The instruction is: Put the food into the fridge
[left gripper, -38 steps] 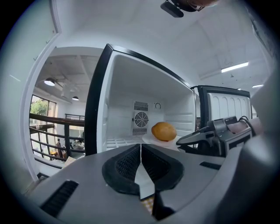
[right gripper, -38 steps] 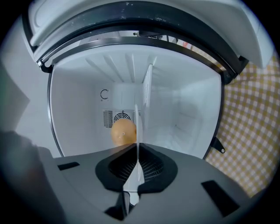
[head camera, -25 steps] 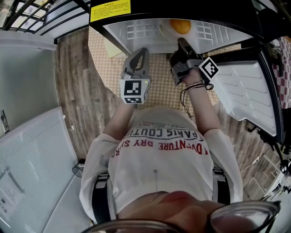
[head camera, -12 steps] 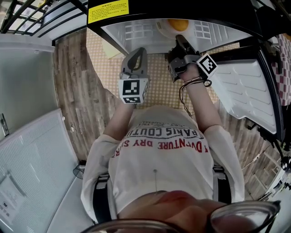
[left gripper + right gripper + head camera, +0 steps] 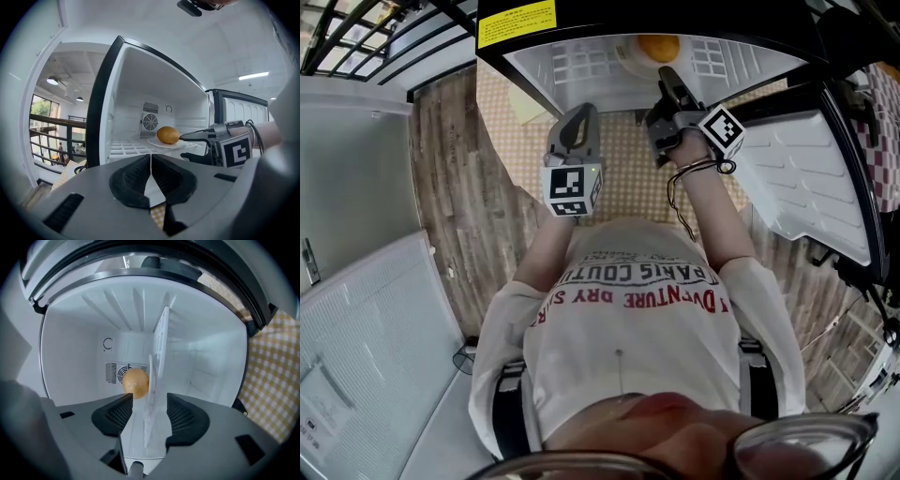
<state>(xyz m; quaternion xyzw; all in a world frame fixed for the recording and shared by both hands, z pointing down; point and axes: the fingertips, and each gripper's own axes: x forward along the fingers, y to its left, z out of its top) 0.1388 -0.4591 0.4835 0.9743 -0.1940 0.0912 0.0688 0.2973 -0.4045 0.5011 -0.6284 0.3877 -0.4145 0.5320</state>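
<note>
A yellow-orange fruit [image 5: 657, 47] lies on a white plate [image 5: 628, 58] on the wire shelf inside the open fridge [image 5: 581, 70]. My right gripper [image 5: 666, 80] reaches into the fridge mouth. Its jaws are opening, and the plate's rim [image 5: 151, 399] stands between them with a gap to both pads. In the right gripper view, that gripper [image 5: 150, 416] looks past the fruit [image 5: 135, 383] to the back wall. My left gripper [image 5: 151, 176] hangs shut and empty in front of the fridge, facing the fruit [image 5: 168, 135] and the right gripper [image 5: 185, 146].
The fridge door [image 5: 806, 187] stands swung open at the right. A checkered mat [image 5: 628, 178] covers the wooden floor below the fridge. White cabinets [image 5: 356, 169] stand at the left and a black railing [image 5: 356, 28] at the top left.
The right gripper has pushed a little further toward the fridge shelf. The fruit and plate stay on the shelf. The left gripper has hardly moved.
</note>
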